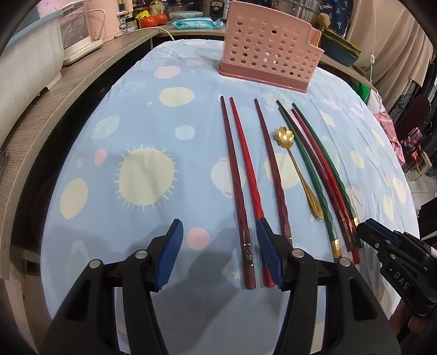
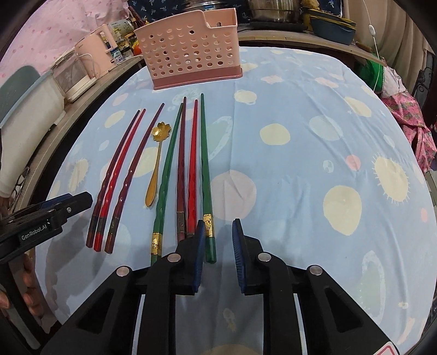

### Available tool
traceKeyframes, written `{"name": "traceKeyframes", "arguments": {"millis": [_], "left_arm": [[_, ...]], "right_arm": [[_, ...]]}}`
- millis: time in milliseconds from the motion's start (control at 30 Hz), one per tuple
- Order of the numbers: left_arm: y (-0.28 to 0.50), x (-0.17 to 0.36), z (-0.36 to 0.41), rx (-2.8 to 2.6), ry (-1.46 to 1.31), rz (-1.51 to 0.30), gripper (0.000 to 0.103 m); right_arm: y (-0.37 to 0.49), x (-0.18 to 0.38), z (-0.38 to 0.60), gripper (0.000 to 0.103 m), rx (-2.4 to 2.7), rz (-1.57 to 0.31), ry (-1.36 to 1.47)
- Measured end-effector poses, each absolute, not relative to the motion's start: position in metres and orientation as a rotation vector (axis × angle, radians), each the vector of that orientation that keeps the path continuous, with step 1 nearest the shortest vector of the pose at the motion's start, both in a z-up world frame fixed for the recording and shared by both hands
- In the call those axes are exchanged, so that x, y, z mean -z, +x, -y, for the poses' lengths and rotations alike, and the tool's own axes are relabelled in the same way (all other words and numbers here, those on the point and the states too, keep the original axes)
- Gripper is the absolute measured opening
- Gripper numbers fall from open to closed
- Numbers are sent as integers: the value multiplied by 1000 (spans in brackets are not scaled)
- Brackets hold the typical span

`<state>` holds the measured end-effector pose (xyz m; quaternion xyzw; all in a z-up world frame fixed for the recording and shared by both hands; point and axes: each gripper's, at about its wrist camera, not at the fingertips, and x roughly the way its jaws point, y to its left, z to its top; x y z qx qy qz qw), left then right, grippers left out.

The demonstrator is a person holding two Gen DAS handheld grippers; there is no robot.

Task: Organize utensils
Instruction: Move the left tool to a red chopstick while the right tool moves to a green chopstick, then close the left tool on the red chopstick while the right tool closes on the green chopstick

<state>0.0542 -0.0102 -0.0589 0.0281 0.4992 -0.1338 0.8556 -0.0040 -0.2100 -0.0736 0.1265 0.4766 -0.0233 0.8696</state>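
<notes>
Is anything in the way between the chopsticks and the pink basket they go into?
No, nothing I can see. The chopsticks and the gold spoon lie in a row on the tablecloth, and only bare cloth lies between their tips and the pink basket.

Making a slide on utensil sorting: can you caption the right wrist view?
Right hand-held gripper open over a green chopstick; chopsticks and a gold spoon lie before the pink holder.

I look down on a table under a pale blue cloth (image 1: 136,114) printed with suns, flanked by a wooden counter (image 1: 54,90) holding a pink kettle (image 2: 102,46) and steel pots (image 1: 300,8).
</notes>
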Motion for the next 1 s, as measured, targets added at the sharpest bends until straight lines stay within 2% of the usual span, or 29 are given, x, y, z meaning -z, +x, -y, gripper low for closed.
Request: {"name": "traceKeyframes", "arguments": {"millis": [300,567,833,1000], "left_arm": [[50,67,12,226,58,-1074,50],[39,73,19,228,84,-1054,48],[41,72,9,329,84,-1036,21],[44,73,2,379,73,-1041,13]], "right_arm": [[-5,79,212,8,-9,-1003,224],[-5,78,209,7,-34,-1021,174],[-6,79,202,7,40,-996,185],[-10,78,200,7,84,-1003,192]]}}
